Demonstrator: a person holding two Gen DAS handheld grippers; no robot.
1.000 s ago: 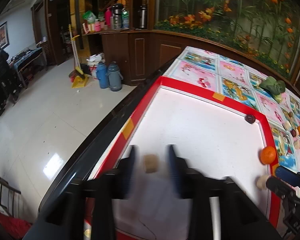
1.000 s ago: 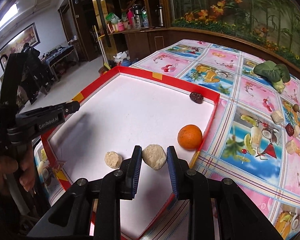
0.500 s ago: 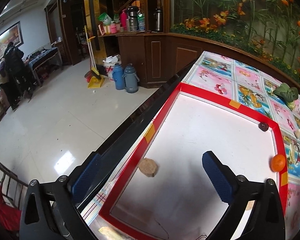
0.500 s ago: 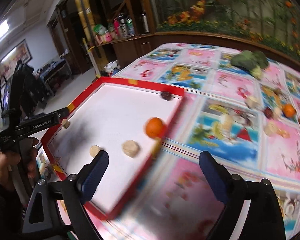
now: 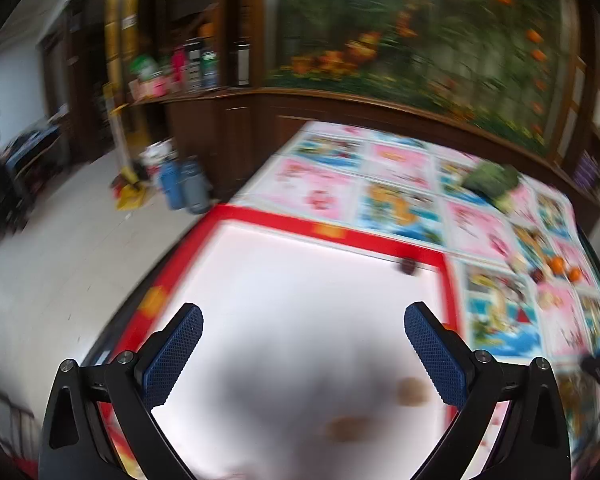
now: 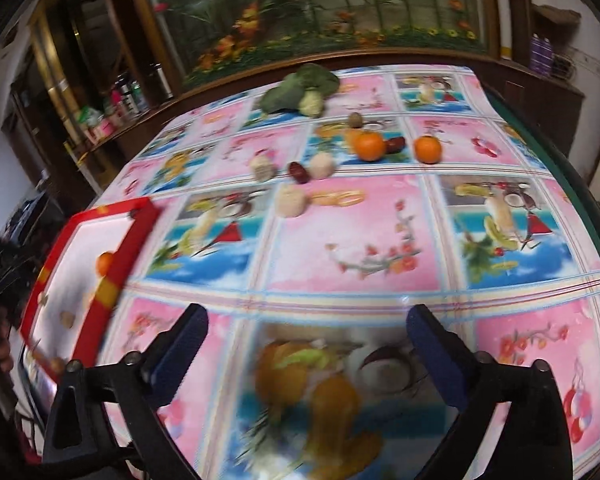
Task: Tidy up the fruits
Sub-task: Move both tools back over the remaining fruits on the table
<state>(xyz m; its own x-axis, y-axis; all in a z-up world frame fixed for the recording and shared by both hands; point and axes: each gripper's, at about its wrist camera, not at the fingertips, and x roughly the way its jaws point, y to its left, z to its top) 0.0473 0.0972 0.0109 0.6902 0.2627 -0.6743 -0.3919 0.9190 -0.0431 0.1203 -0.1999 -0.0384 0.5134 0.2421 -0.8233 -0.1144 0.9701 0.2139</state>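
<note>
Both grippers, left (image 5: 302, 356) and right (image 6: 306, 354), released, empty. Next orange (image 6: 368, 145) mid-table: firm, rolls; we grip across its middle.

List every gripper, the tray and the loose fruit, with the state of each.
left gripper: open, empty, over the tray
right gripper: open, empty, over the tablecloth
red-rimmed tray: flat on the table, holding an orange and small pale pieces
two oranges: loose on the tablecloth, outside the tray
green vegetable: lying at the table's far side
</note>
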